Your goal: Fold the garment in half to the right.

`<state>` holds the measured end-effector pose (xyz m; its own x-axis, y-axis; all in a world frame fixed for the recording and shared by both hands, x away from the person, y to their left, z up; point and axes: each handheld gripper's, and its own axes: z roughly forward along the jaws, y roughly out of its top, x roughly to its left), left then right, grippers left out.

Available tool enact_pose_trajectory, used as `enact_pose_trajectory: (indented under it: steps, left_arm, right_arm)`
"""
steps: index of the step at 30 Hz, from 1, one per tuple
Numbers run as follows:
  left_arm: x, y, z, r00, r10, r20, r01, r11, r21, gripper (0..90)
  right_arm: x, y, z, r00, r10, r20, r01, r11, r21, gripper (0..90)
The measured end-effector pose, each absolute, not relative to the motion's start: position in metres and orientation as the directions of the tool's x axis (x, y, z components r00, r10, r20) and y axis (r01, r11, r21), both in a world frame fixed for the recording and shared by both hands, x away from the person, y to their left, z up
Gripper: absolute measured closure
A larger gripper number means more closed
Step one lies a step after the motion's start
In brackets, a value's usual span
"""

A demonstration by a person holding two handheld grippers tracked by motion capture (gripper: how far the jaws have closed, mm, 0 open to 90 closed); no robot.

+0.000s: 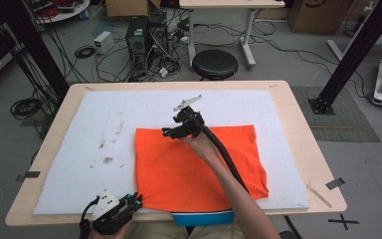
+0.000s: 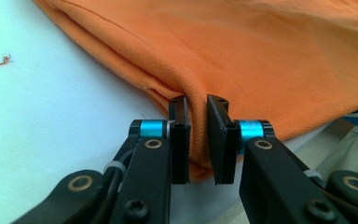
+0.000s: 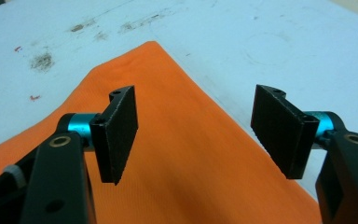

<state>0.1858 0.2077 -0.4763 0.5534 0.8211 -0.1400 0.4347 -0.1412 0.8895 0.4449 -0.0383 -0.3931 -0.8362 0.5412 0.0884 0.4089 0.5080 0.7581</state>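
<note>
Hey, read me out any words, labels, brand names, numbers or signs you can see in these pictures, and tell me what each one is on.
There is no text that can be read.
Orange shirt: no print or label visible.
White mat: brown stains, no writing.
Left gripper and right gripper: no markings on the jaws.
Cardboard box at the far right: a dark mark, too small and cut off to read.
Black tape cross on the floor: a mark, not lettering.

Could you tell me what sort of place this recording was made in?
Probably a robotics or research lab: computer towers with tangled cables sit on the floor behind the table, beside black aluminium frame posts.
</note>
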Motion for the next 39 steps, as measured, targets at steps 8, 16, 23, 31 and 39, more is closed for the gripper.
enact_pose_trajectory:
  steps: [8, 16, 23, 31, 39]
  left_arm:
    - [0.186, 0.207, -0.476, 0.554, 0.821, -0.136, 0.436, -0.147, 0.888, 79.6]
    - [0.186, 0.207, -0.476, 0.556, 0.819, -0.138, 0.438, -0.148, 0.887, 79.6]
    - [0.186, 0.207, -0.475, 0.556, 0.821, -0.131, 0.435, -0.152, 0.888, 79.6]
    - [0.186, 0.207, -0.475, 0.559, 0.819, -0.127, 0.436, -0.161, 0.886, 79.6]
    - [0.186, 0.206, -0.475, 0.562, 0.820, -0.112, 0.429, -0.173, 0.887, 79.6]
  right_arm:
    - [0.461, -0.016, -0.405, -0.839, 0.520, 0.163, 0.455, 0.503, 0.735, 32.5]
    - [0.468, 0.003, -0.413, -0.853, 0.486, 0.189, 0.452, 0.508, 0.733, 32.5]
    - [0.473, 0.023, -0.423, -0.873, 0.451, 0.185, 0.435, 0.551, 0.712, 30.6]
    - [0.477, 0.039, -0.438, -0.881, 0.439, 0.176, 0.424, 0.569, 0.705, 27.7]
    - [0.480, 0.058, -0.444, -0.882, 0.435, 0.182, 0.429, 0.580, 0.693, 24.6]
